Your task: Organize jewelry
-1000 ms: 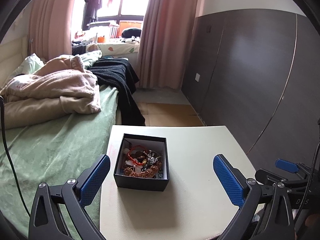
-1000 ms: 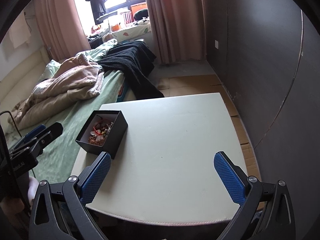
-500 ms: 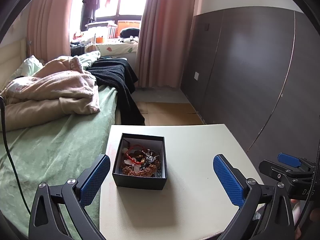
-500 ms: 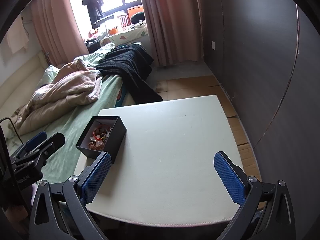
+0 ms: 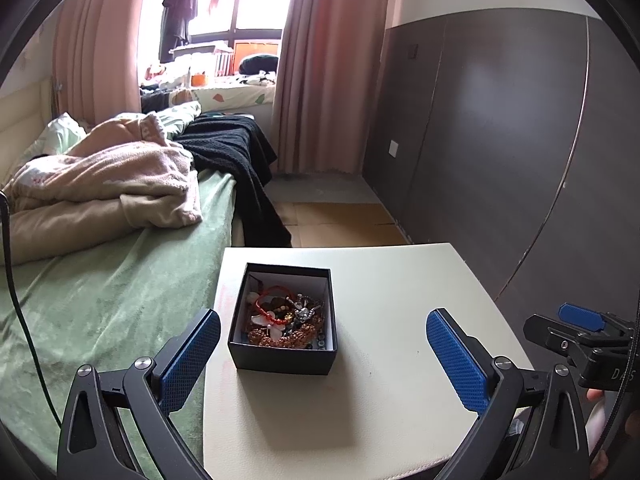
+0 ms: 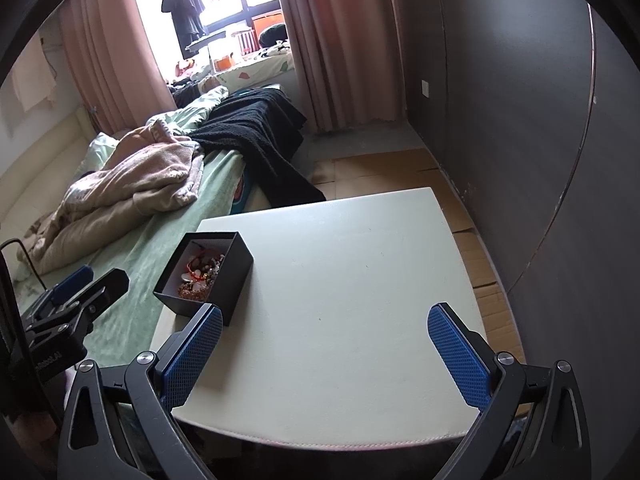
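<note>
Bed (image 5: 100, 300): green cover, crumpled beige blanket (image 5: 104, 188) and black knitted throw (image 5: 240, 152) on top; runs along the left side of the bench, touching or just beside it.

Wardrobe wall (image 5: 500, 120): dark panels, right side, far to near.

Bench (image 5: 380, 380): cream top, rounded corners, bare apart from one box.

Jewelry box (image 5: 282, 358): black, open, no lid in view, white lining. Stands on the left part of the bench, near its left edge, between the left gripper's fingers in the left wrist view.

Jewelry (image 5: 286, 318): tangled heap inside the box; a red cord bracelet (image 5: 268, 300), amber-brown bead strands, a pale flower-shaped piece and small silver items. Individual pieces hard to separate by eye.

Left gripper (image 5: 322, 354): jaws spread wide, empty, held near the box and aimed at it.

Right gripper (image 6: 324, 354): jaws spread wide, empty, over the bare middle of the bench, box at its left finger.

Risks, judged: strands look interlocked, so lifting one piece may drag others out or tip the light box; the box sits close to the bed-side edge, and a sideways nudge could push it off onto the bed. Fine chains may slip from the broad blue pads (image 5: 456, 360).

Writing: partial letters "DAS" on the right gripper body (image 5: 600, 360) in the left wrist view; a mirrored, unreadable mark on the left gripper body in the right wrist view.
</note>
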